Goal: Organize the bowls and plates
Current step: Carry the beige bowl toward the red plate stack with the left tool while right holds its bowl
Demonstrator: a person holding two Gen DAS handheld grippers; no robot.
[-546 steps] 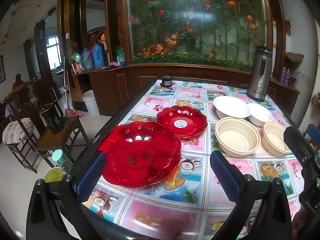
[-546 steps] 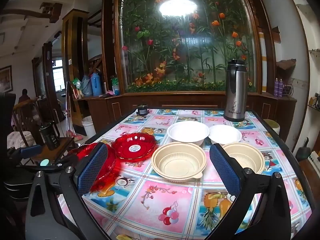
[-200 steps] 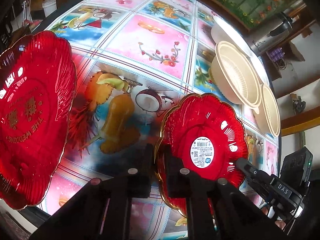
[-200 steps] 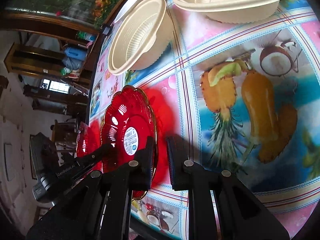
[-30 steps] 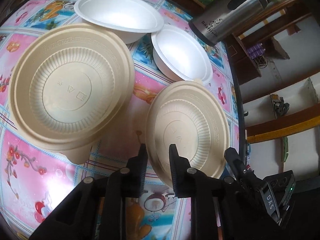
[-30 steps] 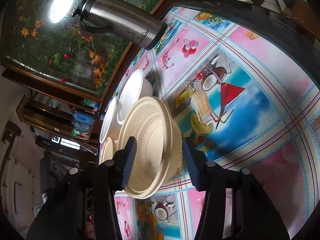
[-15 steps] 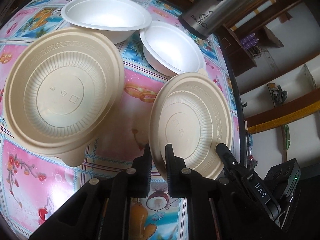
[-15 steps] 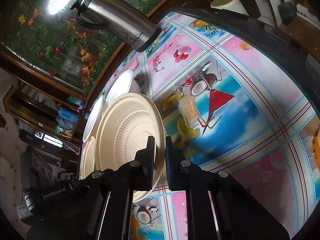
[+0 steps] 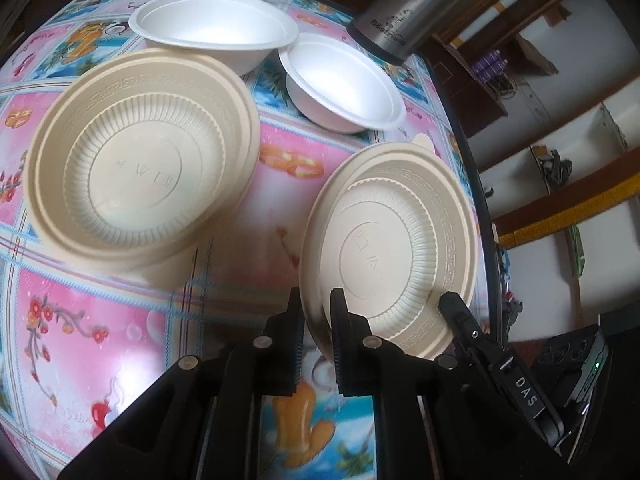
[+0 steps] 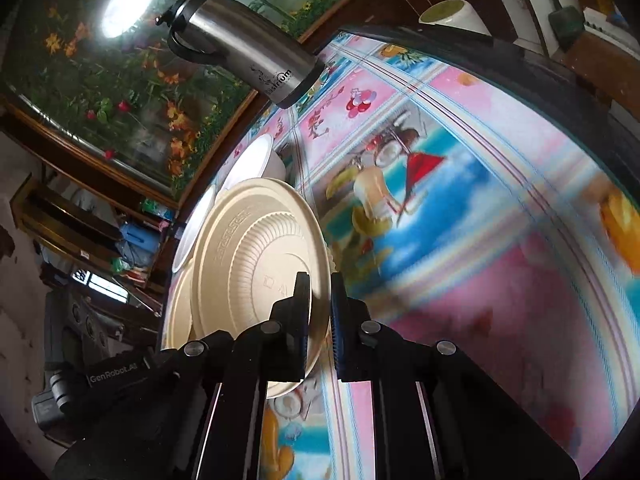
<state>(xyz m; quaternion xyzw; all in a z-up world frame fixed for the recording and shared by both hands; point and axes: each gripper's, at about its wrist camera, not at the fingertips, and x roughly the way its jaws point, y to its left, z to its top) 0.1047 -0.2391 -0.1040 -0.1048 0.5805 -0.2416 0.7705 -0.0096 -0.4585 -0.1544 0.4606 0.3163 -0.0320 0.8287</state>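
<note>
On fruit-print tablecloth (image 9: 224,288): 4 bowls (image 9: 140,176)

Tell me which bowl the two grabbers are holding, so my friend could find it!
Find the steel flask at the table's far edge. In front of it sit two white bowls, then two beige ones. It is the smaller beige bowl, tilted, its rim pinched by both jaws.

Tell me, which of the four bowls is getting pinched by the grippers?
The smaller tan bowl. Both the left gripper and right gripper clamp its rim; the big tan bowl and both white bowls sit untouched.
</note>
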